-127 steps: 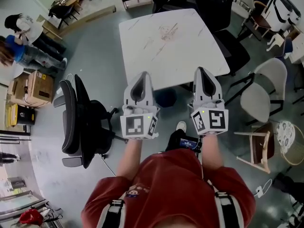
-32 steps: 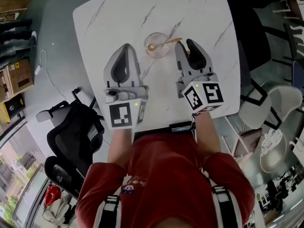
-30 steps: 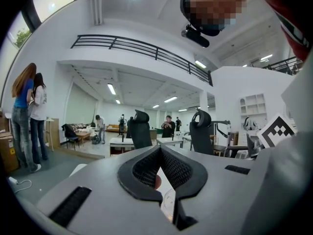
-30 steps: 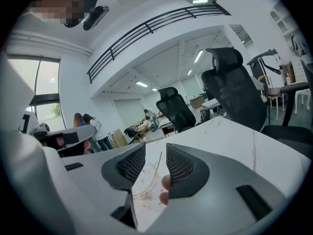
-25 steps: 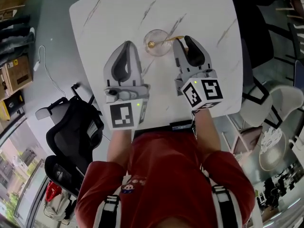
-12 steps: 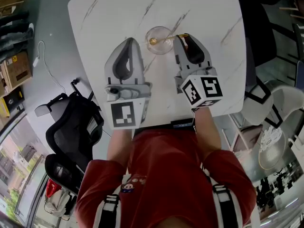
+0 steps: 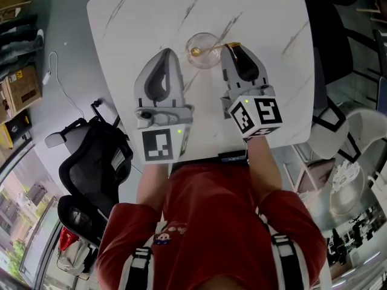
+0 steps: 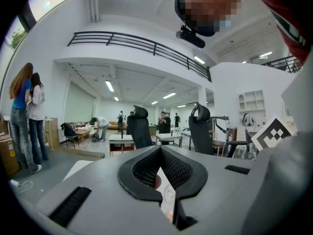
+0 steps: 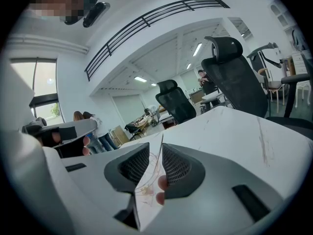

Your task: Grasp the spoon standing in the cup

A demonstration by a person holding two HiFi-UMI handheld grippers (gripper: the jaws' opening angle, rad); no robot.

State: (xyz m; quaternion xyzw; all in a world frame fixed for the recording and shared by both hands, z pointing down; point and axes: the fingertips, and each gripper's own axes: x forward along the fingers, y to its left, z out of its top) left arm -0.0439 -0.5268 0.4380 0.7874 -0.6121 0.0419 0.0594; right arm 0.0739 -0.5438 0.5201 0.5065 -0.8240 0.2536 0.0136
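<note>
White marble-veined tabletop fills the upper half of the head view, with a black office chair on the floor to its left. A clear glass cup stands near the table's middle. The gold spoon has its bowl inside the cup and its handle leaning out over the rim toward the right gripper.

The step in hand looks like the closing on the handle. In the right gripper view the jaws stand only a sliver apart. The thin handle rises between their tips, close against one pad, and the cup's curved wall shows through the gap below. I judge it bracketed but not yet clamped.

The left gripper hovers over bare table beside the cup, well short of it, tips pressed together on nothing.

Next, the right jaws need to squeeze fully onto the handle without nudging the cup, then lift straight up so the bowl clears the rim.
</note>
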